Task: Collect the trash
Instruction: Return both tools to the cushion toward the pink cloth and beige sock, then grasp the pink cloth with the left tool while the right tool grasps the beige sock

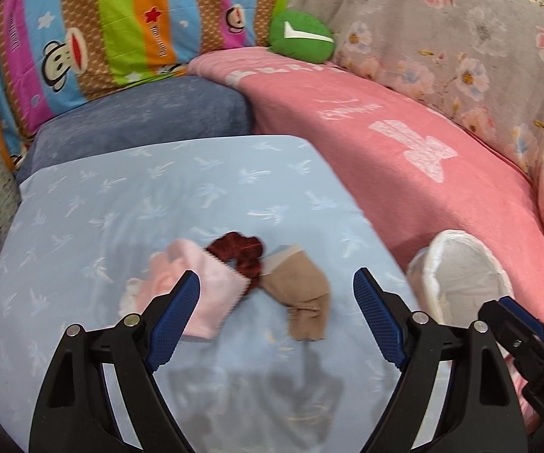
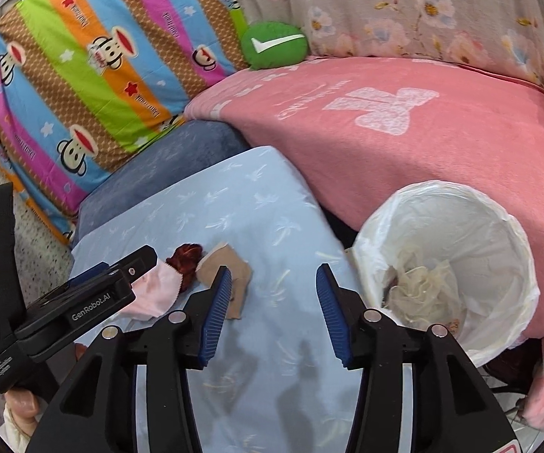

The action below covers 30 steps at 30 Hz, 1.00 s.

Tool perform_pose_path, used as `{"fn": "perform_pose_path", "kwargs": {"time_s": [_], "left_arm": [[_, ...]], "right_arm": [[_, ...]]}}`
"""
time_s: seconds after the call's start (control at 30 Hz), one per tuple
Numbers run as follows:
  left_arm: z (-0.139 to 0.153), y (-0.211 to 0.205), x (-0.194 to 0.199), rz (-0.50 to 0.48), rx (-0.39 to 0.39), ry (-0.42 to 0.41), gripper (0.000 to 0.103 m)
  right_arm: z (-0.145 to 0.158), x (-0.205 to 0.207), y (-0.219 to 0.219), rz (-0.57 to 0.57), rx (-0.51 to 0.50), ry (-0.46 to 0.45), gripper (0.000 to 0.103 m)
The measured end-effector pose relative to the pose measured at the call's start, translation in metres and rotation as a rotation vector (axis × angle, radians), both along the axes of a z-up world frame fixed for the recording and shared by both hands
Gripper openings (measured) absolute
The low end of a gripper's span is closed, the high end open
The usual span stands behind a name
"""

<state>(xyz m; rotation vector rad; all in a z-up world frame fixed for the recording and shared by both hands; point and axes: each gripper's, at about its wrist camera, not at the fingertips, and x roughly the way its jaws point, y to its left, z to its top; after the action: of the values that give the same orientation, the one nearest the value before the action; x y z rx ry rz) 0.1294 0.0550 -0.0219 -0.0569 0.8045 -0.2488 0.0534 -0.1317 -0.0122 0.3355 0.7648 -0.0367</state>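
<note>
**Both tongs hang released over bedside litter, lined bin waiting alongside**

Three scraps lie bunched low and centre in the left wrist view, on a pale blue palm-print pillow (image 1: 204,196): a pink sachet (image 1: 211,287) with a zigzag-cut edge, a dark red scrunchie (image 1: 240,251) touching it, and a crumpled tan scrap (image 1: 302,294) just beside both. The left tongs (image 1: 275,287) are spread wide, nothing between the blue ribbed pads, the left-hand pad overlapping the sachet in the picture; whether it touches cannot be told. They appear lined up to straddle the pile, which suggests a pickup is the step in hand.

In the right wrist view the right tongs (image 2: 274,281) are likewise released and empty, over bare blue fabric between the litter and the bin (image 2: 513,249) at lower right of the frame. The bin's white plastic liner is folded over the rim, presumably to keep the bag open for drops; crumpled pale wrapping and something dark already sit at the bottom. It stands close against a pink blanket (image 2: 442,158), within easy reach of the scraps.

Legible writing is scarce. The left device, seen at lower left of the right wrist view, reads "GenRobot.AI"; the letters "DAS" show on the right device in the left wrist view. A green cushion (image 2: 274,47) carries a white tick. White lettering on the blanket is too blurred to read.
</note>
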Motion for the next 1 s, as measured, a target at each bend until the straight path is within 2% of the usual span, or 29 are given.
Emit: {"fn": "perform_pose_path", "kwargs": {"time_s": [0.13,0.33,0.8,1.0], "left_arm": [[-0.013,0.022,0.006,0.046,0.029,0.019,0.080],[-0.034,0.047,0.018,0.082,0.028,0.073,0.080],[-0.063,0.056,0.054,0.053,0.025,0.159,0.079],[-0.075,0.054,0.057,0.037,0.016,0.183,0.049]], "right_arm": [[-0.007,0.014,0.022,0.041,-0.007,0.020,0.048],[-0.025,0.037,0.054,0.087,-0.017,0.057,0.051],[-0.071,0.108,0.078,0.098,-0.056,0.136,0.054],[-0.096,0.123,0.074,0.074,-0.041,0.186,0.054]]}}
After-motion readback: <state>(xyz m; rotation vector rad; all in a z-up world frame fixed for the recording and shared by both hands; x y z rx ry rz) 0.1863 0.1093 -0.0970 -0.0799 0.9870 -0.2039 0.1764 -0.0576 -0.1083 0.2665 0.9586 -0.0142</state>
